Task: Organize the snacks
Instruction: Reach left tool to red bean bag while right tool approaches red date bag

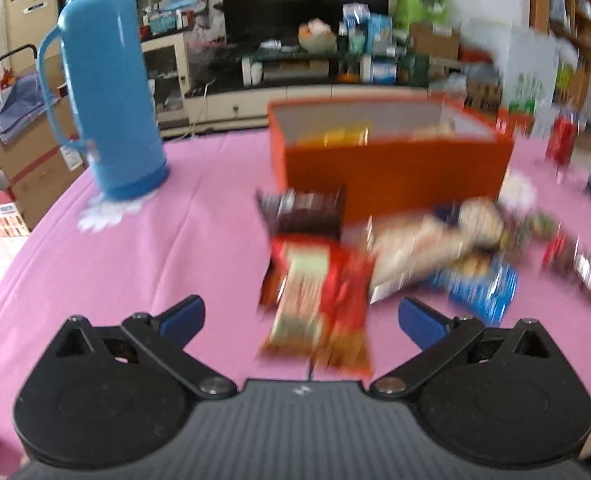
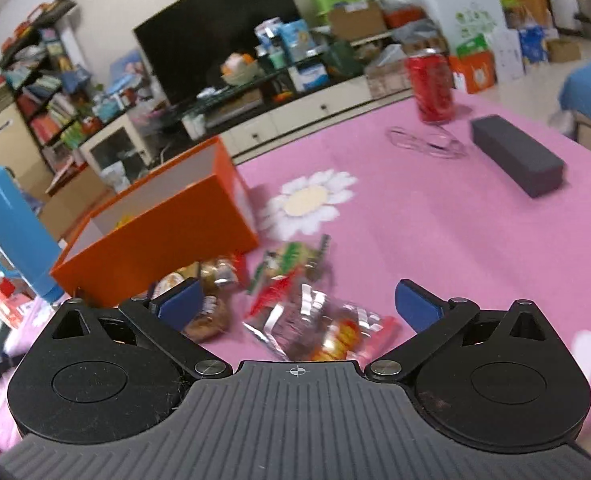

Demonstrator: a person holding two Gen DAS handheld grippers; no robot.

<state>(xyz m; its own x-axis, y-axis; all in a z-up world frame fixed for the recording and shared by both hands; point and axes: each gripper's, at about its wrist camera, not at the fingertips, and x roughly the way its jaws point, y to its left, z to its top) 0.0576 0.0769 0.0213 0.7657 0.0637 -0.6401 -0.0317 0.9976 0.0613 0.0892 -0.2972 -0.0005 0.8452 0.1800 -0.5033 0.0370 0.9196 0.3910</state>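
An open orange box (image 1: 391, 168) stands on the pink tablecloth with a few snacks inside; it also shows in the right wrist view (image 2: 155, 236). Several snack packets lie in front of it. My left gripper (image 1: 301, 314) is open, its jaws wide apart around a red packet (image 1: 319, 308), with a dark packet (image 1: 303, 210) beyond. A blue packet (image 1: 483, 288) and a pale packet (image 1: 415, 252) lie to its right. My right gripper (image 2: 297, 300) is open over a clear red-and-yellow packet (image 2: 327, 330); a green packet (image 2: 291, 260) and round pastries (image 2: 211, 316) lie nearby.
A blue thermos (image 1: 111, 80) stands at the left of the table. A red can (image 2: 431, 88), glasses (image 2: 427, 142) and a dark case (image 2: 519, 156) sit at the far right. A TV cabinet and clutter fill the room behind.
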